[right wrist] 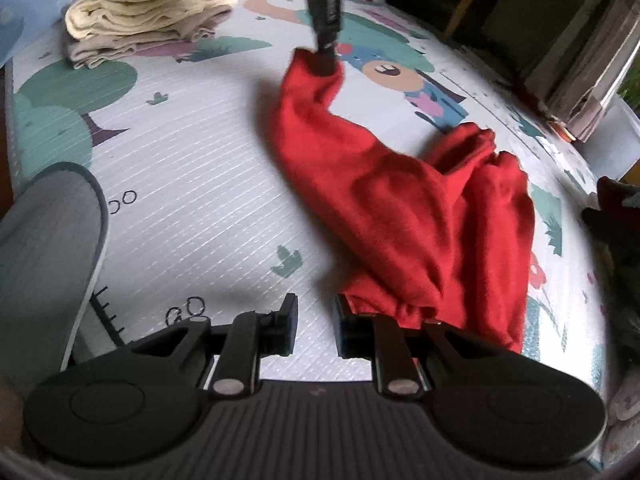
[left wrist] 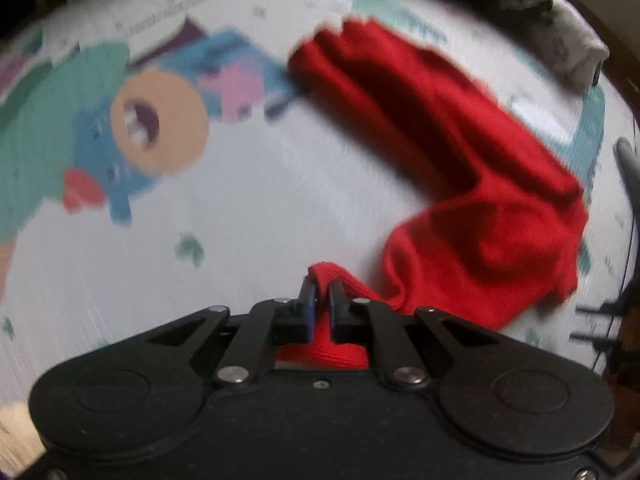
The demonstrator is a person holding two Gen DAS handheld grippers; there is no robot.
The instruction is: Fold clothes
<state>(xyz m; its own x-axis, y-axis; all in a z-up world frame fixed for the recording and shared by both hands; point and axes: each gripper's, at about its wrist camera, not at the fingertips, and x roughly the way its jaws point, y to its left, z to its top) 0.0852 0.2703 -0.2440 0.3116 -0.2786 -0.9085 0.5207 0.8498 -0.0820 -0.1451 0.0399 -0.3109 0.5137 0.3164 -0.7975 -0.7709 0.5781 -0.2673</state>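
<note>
A red knit garment [left wrist: 460,184] lies crumpled on the patterned play mat [left wrist: 260,208]. My left gripper [left wrist: 322,288] is shut on its ribbed edge, which pokes up between the pads. The right wrist view has that same gripper [right wrist: 326,54] at the far end of the garment [right wrist: 400,208], lifting one corner off the mat. My right gripper [right wrist: 316,312] is open at the near end. Only mat shows between its fingers. The gathered red hem lies against the outer side of its right finger [right wrist: 344,316].
Folded cream and beige clothes [right wrist: 148,12] are stacked at the mat's far left. A grey slipper [right wrist: 44,256] lies near left. Wooden chair legs [right wrist: 460,4] and furniture stand beyond the mat. A grey cloth bundle [left wrist: 568,40] sits at the mat's edge.
</note>
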